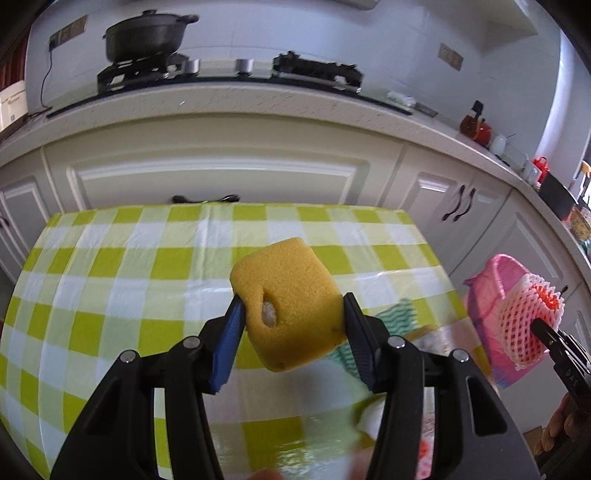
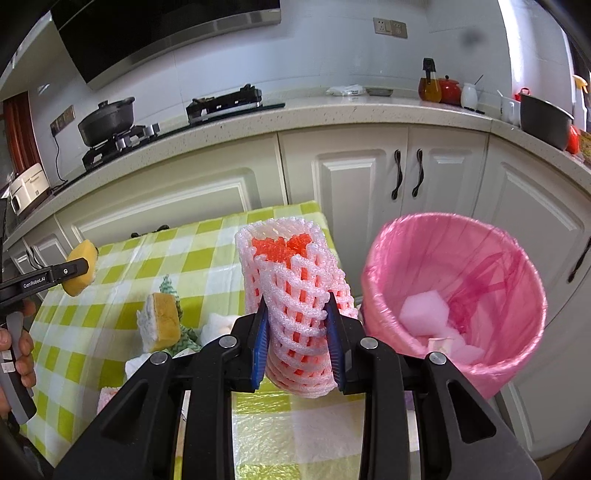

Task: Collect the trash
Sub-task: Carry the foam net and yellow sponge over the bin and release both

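Yellow sponge [image 1: 290, 304]: clamped btwn fingers of left gripper [image 1: 293, 328], held up above table, small white-ish hole on its face.
Left gripper: jaws closed on sponge, blue pads pressing both sides; also seen at left edge of right wrist view [image 2: 79, 271].
Foam net [image 2: 295, 306]: white/pink mesh sleeve w/ red inside, pinched in right gripper [image 2: 297, 328], upright, just beside bin.
Right gripper: closed on foam net, near table's right edge.
Bin [image 2: 454, 295]: pink liner, off table's right side, pink foam pieces inside.
Table [image 2: 110, 325]: green/white check cloth; second sponge [image 2: 160, 321] lying on it near green striped cloth [image 2: 168, 288].
Backdrop: white cabinets, counter w/ black pot [image 1: 147, 35] on stove.
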The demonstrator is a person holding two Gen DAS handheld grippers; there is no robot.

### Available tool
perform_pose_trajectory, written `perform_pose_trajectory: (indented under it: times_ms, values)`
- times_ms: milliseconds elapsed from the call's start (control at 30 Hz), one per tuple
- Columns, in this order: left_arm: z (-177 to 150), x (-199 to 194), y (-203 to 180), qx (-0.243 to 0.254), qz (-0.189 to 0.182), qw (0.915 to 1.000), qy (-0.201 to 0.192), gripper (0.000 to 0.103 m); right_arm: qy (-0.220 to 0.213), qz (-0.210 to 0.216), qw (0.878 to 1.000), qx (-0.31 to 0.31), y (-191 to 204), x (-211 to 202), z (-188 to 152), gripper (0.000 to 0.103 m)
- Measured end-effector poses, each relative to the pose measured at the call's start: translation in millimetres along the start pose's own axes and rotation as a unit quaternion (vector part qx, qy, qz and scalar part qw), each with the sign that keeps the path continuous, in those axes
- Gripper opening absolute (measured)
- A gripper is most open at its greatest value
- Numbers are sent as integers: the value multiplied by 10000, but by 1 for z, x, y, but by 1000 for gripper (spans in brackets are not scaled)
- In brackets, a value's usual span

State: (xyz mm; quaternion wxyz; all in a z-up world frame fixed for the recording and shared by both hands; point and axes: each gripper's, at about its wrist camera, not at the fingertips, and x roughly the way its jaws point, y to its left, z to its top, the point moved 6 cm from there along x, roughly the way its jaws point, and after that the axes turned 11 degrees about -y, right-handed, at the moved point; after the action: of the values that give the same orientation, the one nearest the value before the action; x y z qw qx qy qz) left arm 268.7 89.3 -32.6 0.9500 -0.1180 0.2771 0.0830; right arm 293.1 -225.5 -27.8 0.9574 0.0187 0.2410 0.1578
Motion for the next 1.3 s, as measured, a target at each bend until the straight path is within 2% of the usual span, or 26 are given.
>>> perform_pose_trajectory:
  times_ms: [233, 500, 867, 1100, 1300]
  values:
    - [15, -3, -58, 234, -455, 9986, -138, 52, -208, -180, 9996, 10, -34, -19, 19, 28]
    - [28, -1, -133, 552, -981, 9933, -264, 52, -369, -497, 9980, 105, -76, -29, 32, 28]
    - [26, 11, -241, 1040, -1872, 9762, -331, 53, -458, -873, 9946, 336, -137, -32, 43, 28]
    - [24, 20, -301, 1404, -2210, 9646, -325, 54, -460, -1034, 9924, 478, -169, -27, 47, 28]
    - [19, 27, -334, 1547, -2400, 9581, -227, 55, -445, -1089, 9916, 542, -185, -23, 47, 28]
